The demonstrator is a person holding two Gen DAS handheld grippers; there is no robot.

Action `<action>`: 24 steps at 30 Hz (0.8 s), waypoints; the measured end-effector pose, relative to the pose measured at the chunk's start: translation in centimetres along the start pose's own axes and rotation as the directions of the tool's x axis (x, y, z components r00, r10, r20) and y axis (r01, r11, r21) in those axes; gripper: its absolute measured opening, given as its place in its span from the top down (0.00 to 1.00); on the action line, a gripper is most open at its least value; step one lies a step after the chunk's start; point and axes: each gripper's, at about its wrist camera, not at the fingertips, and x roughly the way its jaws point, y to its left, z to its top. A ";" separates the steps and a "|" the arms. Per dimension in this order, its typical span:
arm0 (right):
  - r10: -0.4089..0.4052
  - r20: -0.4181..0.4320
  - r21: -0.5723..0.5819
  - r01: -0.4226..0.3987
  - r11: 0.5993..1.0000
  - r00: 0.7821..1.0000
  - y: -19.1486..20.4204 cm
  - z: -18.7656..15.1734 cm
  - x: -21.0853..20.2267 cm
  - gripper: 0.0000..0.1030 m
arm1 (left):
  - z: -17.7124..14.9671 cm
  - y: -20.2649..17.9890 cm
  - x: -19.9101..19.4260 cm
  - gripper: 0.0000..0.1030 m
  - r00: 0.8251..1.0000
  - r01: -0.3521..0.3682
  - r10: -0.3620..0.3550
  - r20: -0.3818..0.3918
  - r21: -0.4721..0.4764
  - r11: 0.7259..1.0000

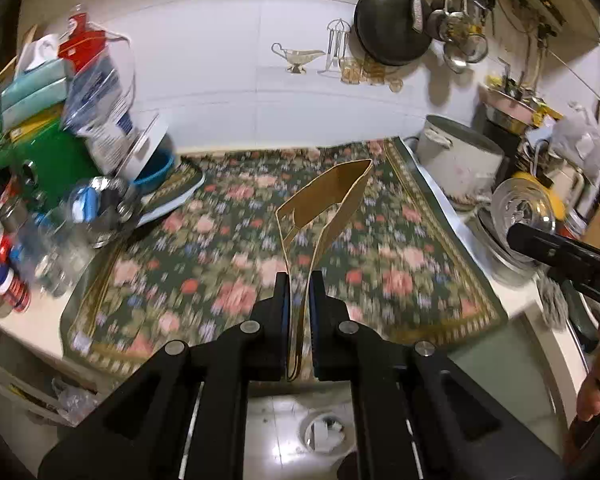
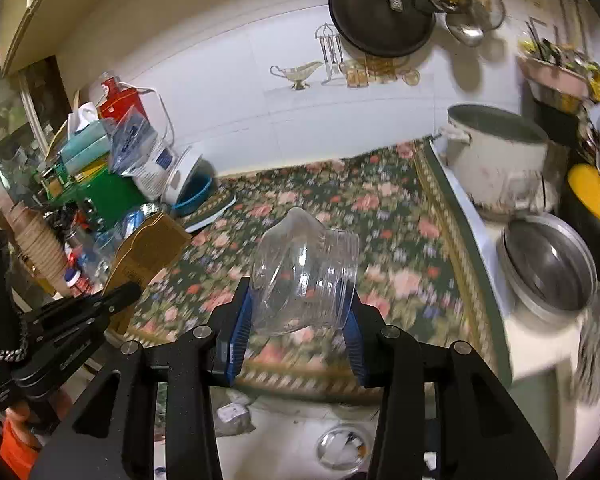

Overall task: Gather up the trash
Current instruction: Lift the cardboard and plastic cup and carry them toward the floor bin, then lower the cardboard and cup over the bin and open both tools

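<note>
Above the floral-mat bench (image 1: pixel 440 320), both tools were loaded: left tool (image 1: pixel 299 312) pinched nearly closed on a flattened brown cardboard box (image 1: pixel 332 196), right tool (image 2: pixel 298 320) clamped around a crushed clear plastic bottle (image 2: pixel 304 268). Looked like the carry step; next up, probably dropping both into the floor bin (image 2: pixel 342 450) below.

White counter (image 1: pixel 512 300) under floral mat (image 1: pixel 260 264), white pot (image 1: pixel 456 164) alongside.
</note>
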 end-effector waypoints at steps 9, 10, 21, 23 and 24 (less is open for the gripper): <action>-0.033 -0.045 0.039 0.035 0.999 0.998 4.1 -5.8 -4.0 0.63 | -5.7 1.0 -6.2 0.93 0.999 0.028 -0.026 -0.045 0.042 0.999; -0.038 -0.059 0.040 0.040 0.998 0.998 4.1 -6.2 -4.2 0.63 | -6.1 0.9 -6.4 0.93 0.998 0.036 -0.033 -0.056 0.038 0.999; -0.071 -0.188 0.040 0.080 0.996 0.980 0.7 -13.2 -2.0 0.63 | -13.5 -2.5 -1.9 0.92 0.976 0.061 -0.061 -0.207 -0.006 0.998; -0.075 -0.225 0.037 0.086 0.996 0.972 -0.7 -14.9 -0.7 0.63 | -15.5 -3.3 0.1 0.92 0.968 0.052 -0.055 -0.244 -0.015 0.999; -0.080 -0.241 0.032 0.090 0.995 0.967 -1.4 -15.8 0.0 0.63 | -16.6 -3.7 1.3 0.92 0.962 0.053 -0.057 -0.266 -0.024 0.998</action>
